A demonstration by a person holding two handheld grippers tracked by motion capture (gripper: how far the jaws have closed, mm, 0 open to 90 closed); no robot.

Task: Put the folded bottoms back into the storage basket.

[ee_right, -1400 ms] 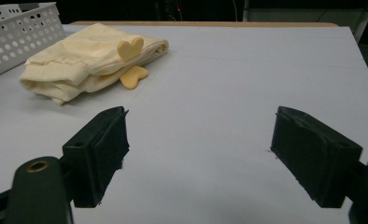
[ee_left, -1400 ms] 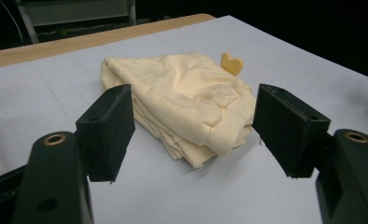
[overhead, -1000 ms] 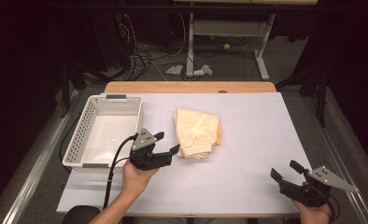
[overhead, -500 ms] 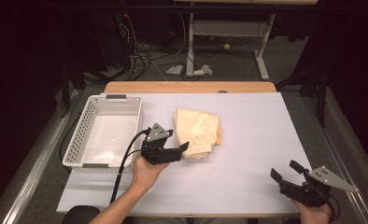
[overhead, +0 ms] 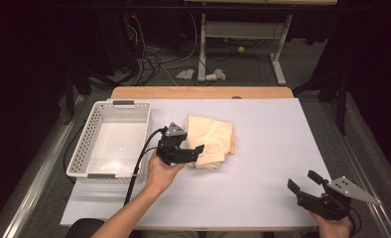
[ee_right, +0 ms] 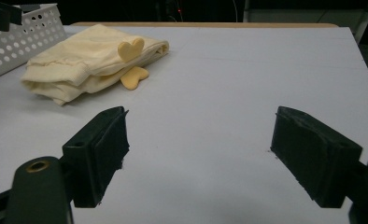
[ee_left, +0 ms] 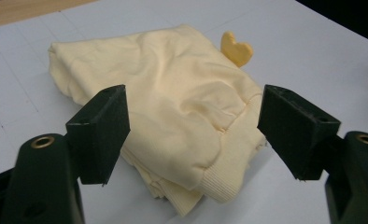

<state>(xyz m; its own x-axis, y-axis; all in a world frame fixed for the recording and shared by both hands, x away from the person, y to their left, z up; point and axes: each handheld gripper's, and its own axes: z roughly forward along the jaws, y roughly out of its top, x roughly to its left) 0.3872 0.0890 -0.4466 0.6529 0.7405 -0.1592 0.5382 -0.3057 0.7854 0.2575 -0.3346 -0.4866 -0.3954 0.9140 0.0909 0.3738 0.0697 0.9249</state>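
Left gripper (overhead: 196, 151), seen from the high view, had edged rightward to the folded yellow garment (overhead: 211, 140) beside the white basket (overhead: 79, 153), apparently to grasp it. Its own view showed jaws just widened, cloth between but unpinched. Right gripper (ee_right: 198, 154) hung spread over bare table (ee_right: 266, 70).

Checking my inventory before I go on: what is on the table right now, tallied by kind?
Folded pale-yellow garment: 1
White perforated basket: 1
Hand-held grippers: 2, the left gripper open at the garment's edge, the right gripper open over bare table
Total: 4
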